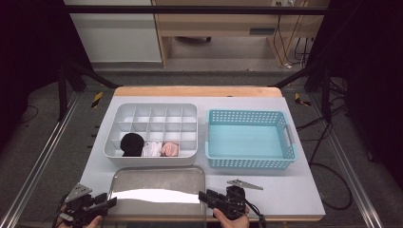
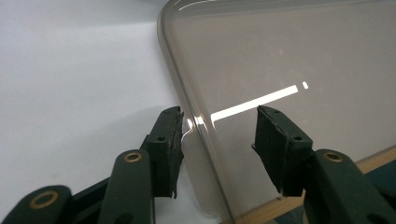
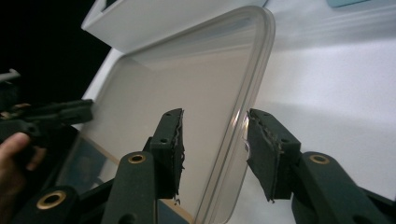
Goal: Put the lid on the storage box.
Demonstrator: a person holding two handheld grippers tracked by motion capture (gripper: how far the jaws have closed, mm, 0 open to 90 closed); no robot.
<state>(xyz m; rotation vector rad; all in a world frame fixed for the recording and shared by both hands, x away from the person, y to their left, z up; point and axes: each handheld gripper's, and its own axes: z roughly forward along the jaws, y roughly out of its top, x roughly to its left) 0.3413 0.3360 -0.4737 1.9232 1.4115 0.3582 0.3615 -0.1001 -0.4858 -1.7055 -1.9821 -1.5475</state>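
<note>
At the near edge of the table, a shallow rectangular metal tray lies flat, and everything else sits relative to it. Off its left near corner, the left gripper is cut off by the bottom of the high view, with only part of the hand beneath it visible. In the left gripper view its jaws stand apart and straddle the tray's left rim: one finger outside on the table, the other over the tray floor, neither clamped.

Just beyond the tray sits a white plastic compartment organiser; its front row holds a black rolled bundle, a white one and a pink one, too small to make out clearly. Beyond the tray's right far corner stands a light blue perforated plastic basket.

At the tray's right near corner, the right gripper likewise straddles the right rim, jaws spread, unclenched, one finger outside the rim.
</note>
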